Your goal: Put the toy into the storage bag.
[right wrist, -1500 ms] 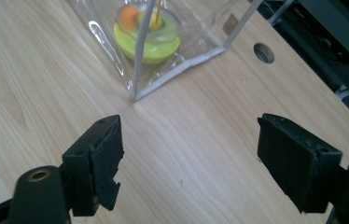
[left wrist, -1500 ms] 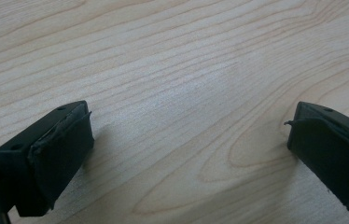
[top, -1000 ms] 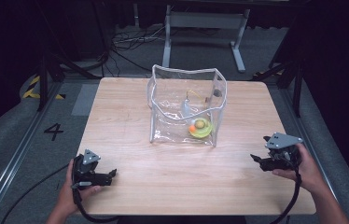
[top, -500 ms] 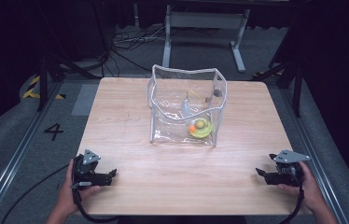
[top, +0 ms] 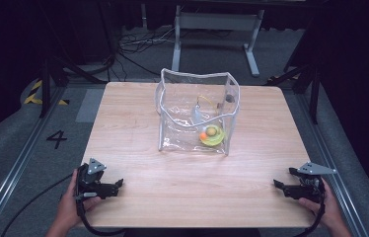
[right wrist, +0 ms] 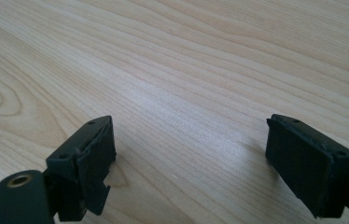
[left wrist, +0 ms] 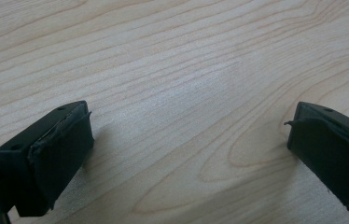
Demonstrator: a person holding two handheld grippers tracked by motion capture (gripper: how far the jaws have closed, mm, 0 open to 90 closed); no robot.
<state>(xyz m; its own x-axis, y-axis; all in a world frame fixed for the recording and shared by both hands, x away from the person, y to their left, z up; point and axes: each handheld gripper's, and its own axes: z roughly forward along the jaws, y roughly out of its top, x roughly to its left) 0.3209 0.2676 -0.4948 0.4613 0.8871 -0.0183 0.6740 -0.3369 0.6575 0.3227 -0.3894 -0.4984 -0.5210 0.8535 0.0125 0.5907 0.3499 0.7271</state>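
A clear plastic bag (top: 187, 106) with a white rim stands upright in the middle of the wooden table (top: 123, 128). A yellow-green toy with an orange ball (top: 210, 135) lies at its bottom right. My left gripper (top: 119, 184) rests at the front left corner, held by a hand, with its jaws wide apart over bare wood (left wrist: 186, 126). My right gripper (top: 277, 185) sits low at the front right corner. Its jaws have just been opening a little further, and only wood grain lies between them (right wrist: 191, 135). Both grippers point inward and stay well short of the bag.
Grey carpet with metal rails (top: 15, 173) runs along both sides of the table. A black "4" (top: 56, 139) marks the floor at left. Cables (top: 133, 47) and a metal stand (top: 217, 29) lie behind the far edge.
My right gripper has dropped and come back toward the front edge of the table. The left gripper and the bag have stayed put.
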